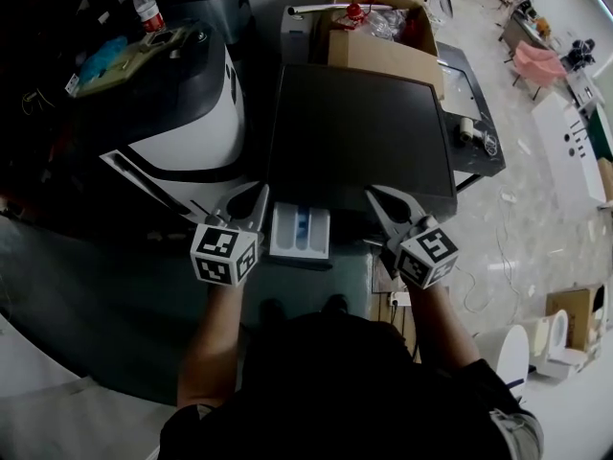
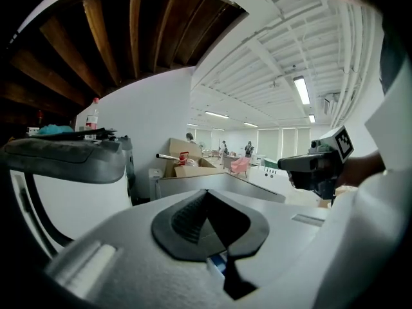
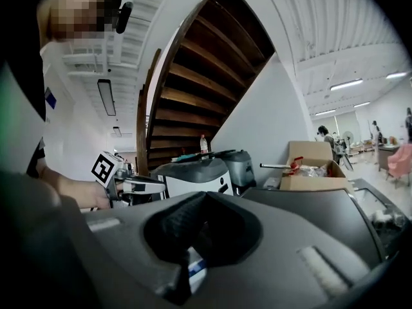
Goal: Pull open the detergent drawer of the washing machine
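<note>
The washing machine (image 1: 359,127) has a dark flat top and stands in the middle of the head view. Its white detergent drawer (image 1: 300,230), with a blue insert, sticks out of the front toward me. My left gripper (image 1: 259,195) hovers just left of the drawer, shut and holding nothing. My right gripper (image 1: 375,197) hovers just right of it, also shut and empty. In the left gripper view the jaws (image 2: 207,195) meet, with a blue and white sliver of the drawer (image 2: 219,262) below. The right gripper view shows its jaws (image 3: 205,197) closed too.
A white and grey appliance (image 1: 177,99) stands at the left, with a water bottle (image 1: 146,6) behind it. Behind the machine is an open cardboard box (image 1: 378,22), and a low dark table (image 1: 474,113) stands at the right. Cables lie on the floor by a white toilet (image 1: 517,353).
</note>
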`<state>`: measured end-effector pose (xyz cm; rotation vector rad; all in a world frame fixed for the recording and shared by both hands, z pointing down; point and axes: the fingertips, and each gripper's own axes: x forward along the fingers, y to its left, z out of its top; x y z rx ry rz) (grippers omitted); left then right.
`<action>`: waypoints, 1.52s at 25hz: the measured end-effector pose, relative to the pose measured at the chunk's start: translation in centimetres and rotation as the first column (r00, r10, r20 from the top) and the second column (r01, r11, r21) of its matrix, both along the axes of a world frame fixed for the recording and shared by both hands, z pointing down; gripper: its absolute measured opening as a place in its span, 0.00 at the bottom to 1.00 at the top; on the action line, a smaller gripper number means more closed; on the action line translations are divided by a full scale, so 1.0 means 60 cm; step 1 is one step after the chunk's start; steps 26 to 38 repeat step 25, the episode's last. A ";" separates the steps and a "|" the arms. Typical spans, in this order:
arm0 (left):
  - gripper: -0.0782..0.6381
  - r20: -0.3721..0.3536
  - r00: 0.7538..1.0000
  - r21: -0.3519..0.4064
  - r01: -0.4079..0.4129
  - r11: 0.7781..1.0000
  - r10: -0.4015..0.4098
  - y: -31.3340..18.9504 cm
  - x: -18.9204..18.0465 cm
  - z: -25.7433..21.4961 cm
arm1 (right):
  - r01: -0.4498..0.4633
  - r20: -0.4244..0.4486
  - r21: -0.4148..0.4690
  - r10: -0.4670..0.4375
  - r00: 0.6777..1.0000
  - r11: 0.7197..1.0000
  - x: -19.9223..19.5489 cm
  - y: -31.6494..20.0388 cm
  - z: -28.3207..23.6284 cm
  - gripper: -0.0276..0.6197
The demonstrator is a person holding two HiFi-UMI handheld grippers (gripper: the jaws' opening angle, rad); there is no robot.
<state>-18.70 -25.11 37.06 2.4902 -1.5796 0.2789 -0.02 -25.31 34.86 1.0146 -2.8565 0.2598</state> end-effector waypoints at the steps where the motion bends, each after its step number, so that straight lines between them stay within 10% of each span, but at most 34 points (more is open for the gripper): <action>1: 0.12 -0.003 1.000 0.007 0.007 1.000 -0.007 -0.004 0.005 -0.007 | -0.004 0.006 0.010 0.004 1.000 1.000 0.007 -0.003 -0.006 0.05; 38: 0.12 -0.002 1.000 0.045 0.021 0.999 -0.020 0.009 -0.002 -0.058 | -0.006 -0.004 0.056 0.007 1.000 0.998 0.002 0.011 -0.034 0.05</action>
